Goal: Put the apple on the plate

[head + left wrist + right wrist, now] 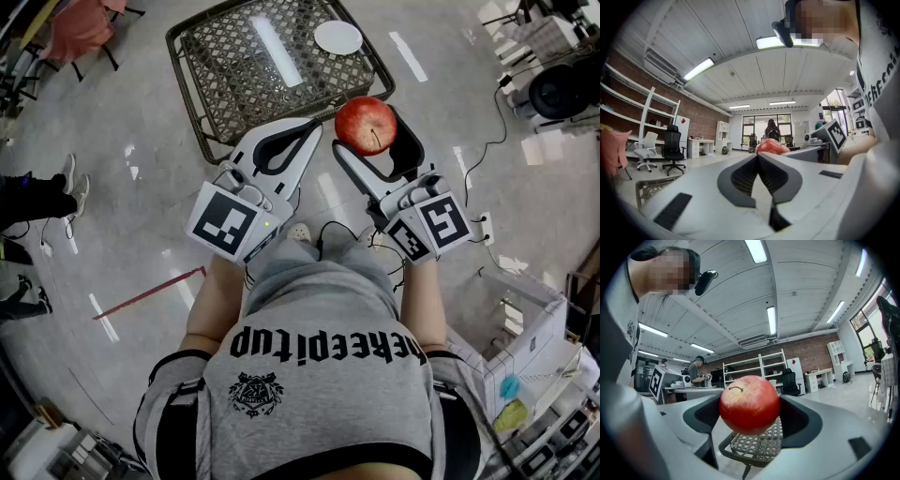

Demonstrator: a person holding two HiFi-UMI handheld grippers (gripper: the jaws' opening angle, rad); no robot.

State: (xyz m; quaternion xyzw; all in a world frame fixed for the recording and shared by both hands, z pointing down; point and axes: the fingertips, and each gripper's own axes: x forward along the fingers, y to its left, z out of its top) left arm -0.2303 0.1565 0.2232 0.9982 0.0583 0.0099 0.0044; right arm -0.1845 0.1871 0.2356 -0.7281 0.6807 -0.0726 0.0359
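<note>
One table (pixel 225 89): lattice top with a dark rim, standing on the grey floor (pixel 122 244) ahead of both grippers. Its near edge is lying under their jaw tips in the head view. The right gripper view is showing one corner of it below the jaws.
Person: grey printed shirt (pixel 319 375), forearms reaching forward, one gripper in each hand.
Left gripper (pixel 309 129): pointing level toward the table, just beside the right gripper. Its jaws are resting together with the tips touching, and nothing is sitting between them.
Right gripper (pixel 372 136): pointing level, with its tips over the table's near edge. Its jaws are standing wide and the pads are pressing on both sides of the apple, carrying it.
Marker cubes: one is riding on the rear of each gripper, the left (pixel 228 225) and the right (pixel 436 225), closest to the person.
Plate (pixel 337 37): white and round, lying on the far part of the table top. It is sitting ahead of the right gripper's tips, beyond the apple and well apart from it.
Apple (pixel 366 125): red with a paler patch round the stem, stem showing toward the head camera. It is sitting between the right gripper's jaws near their tips, off the table, just to the right of the left gripper's tips.
</note>
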